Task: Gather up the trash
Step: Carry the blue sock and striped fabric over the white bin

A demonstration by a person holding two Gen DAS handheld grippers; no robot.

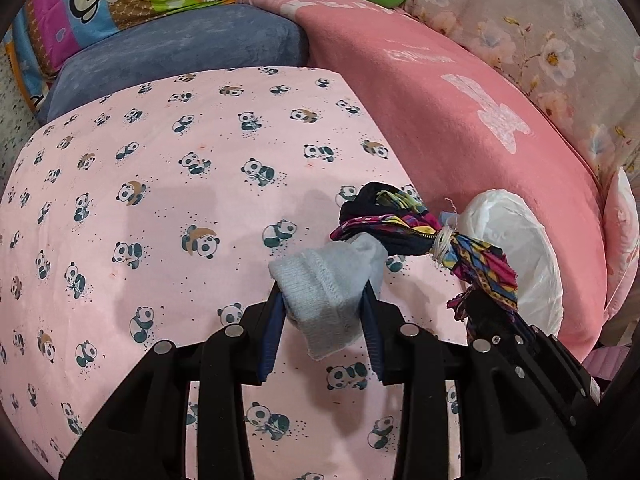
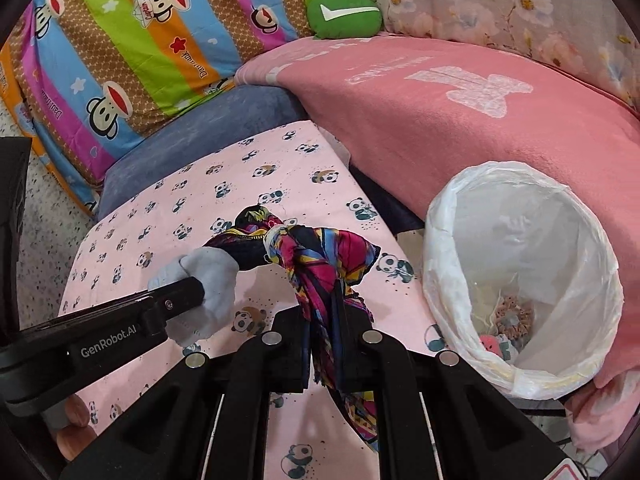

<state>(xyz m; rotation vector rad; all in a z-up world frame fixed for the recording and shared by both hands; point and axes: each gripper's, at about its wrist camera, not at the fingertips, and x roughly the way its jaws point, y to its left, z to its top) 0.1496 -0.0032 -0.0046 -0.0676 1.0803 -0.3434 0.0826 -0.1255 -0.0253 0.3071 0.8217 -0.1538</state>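
A grey sock [image 1: 332,292] is clamped in the left gripper [image 1: 326,312], a patterned rag [image 2: 320,264] in the right gripper [image 2: 326,320], both above the panda sheet [image 1: 160,200]. Some scraps are already binned; the lined bin [image 2: 440,240] awaits beside.

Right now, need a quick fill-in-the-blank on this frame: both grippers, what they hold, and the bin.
1. The left gripper is shut on a pale blue ____.
2. The right gripper is shut on a multicoloured ____ tied with white string.
3. The bin is lined with a ____ plastic bag.
4. The cover under both grippers is printed with ____.

Missing words: sock; cloth; white; pandas
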